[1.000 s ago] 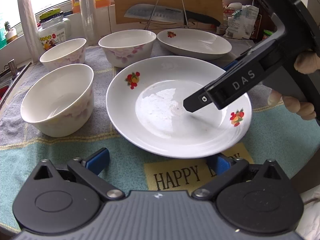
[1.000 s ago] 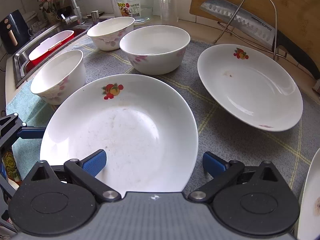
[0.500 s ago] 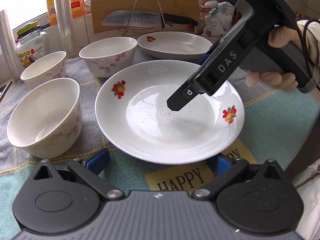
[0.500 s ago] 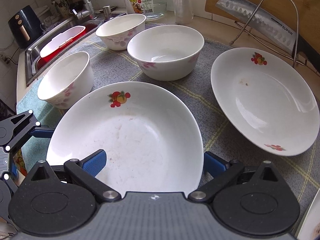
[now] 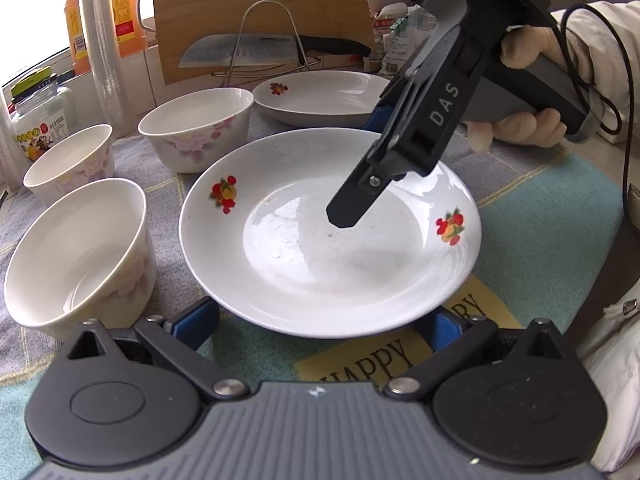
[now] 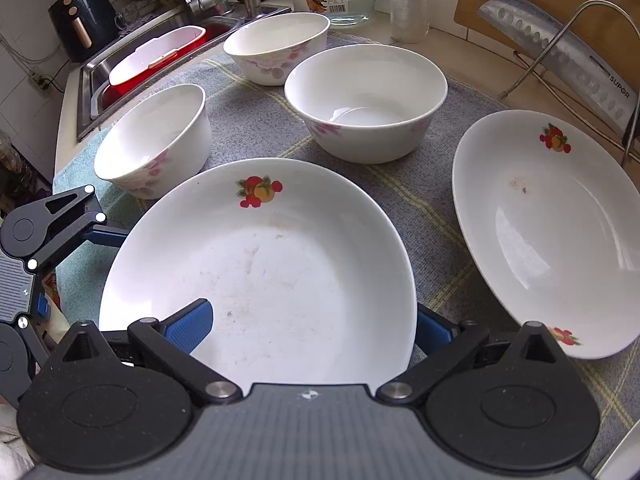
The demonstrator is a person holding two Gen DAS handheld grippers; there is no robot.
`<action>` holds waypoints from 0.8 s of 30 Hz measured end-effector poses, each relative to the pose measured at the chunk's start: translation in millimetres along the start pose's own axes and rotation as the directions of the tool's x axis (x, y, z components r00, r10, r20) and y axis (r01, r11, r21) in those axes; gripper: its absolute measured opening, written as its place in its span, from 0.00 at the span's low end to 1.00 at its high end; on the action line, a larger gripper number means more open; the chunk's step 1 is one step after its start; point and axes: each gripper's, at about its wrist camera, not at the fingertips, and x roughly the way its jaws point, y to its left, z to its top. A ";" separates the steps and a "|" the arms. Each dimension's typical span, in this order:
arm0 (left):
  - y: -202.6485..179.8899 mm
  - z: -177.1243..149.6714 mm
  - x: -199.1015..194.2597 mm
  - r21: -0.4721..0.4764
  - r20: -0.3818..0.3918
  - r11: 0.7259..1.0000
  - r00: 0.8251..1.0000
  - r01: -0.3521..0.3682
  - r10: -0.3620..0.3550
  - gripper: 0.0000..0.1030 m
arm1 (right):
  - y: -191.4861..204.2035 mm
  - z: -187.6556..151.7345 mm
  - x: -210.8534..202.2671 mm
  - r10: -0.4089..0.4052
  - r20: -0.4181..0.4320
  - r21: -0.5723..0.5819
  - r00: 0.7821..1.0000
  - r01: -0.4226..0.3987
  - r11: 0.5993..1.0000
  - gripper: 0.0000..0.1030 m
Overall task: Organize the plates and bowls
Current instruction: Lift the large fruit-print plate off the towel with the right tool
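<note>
Near plate raised off the mat, rim between both tools; right hand-held gripper jaws apart straddling its edge; left hand-held gripper apart under the opposite rim; three bowls behind.

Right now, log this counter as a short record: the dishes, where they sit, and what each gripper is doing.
near plate: fruit-print plate, flat on the towel, faint smears inside
far plate: second fruit-print plate, apart from the first, near the knife rack, specks inside
bowls: three pink-flowered bowls, upright, unstacked, beyond the near plate
left gripper: jaws open, either side of the near plate's edge
right gripper: jaws open, one over the plate, one outside its rim
stacking: not yet done
</note>
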 end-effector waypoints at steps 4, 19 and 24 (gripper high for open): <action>-0.8 -0.3 -1.1 0.015 0.005 1.000 1.000 0.000 0.000 1.00 | -6.4 3.7 -1.3 0.052 -0.012 0.021 0.999 -0.052 0.998 1.00; -3.4 2.4 -3.3 0.053 0.005 0.999 1.000 0.002 -0.002 1.00 | -16.1 14.2 -2.1 0.102 -0.036 0.049 0.994 -0.101 0.994 0.93; -3.0 3.8 -3.4 0.069 0.003 0.998 1.000 0.005 -0.005 0.99 | -18.9 16.0 -2.3 0.118 -0.038 0.075 0.992 -0.115 0.991 0.91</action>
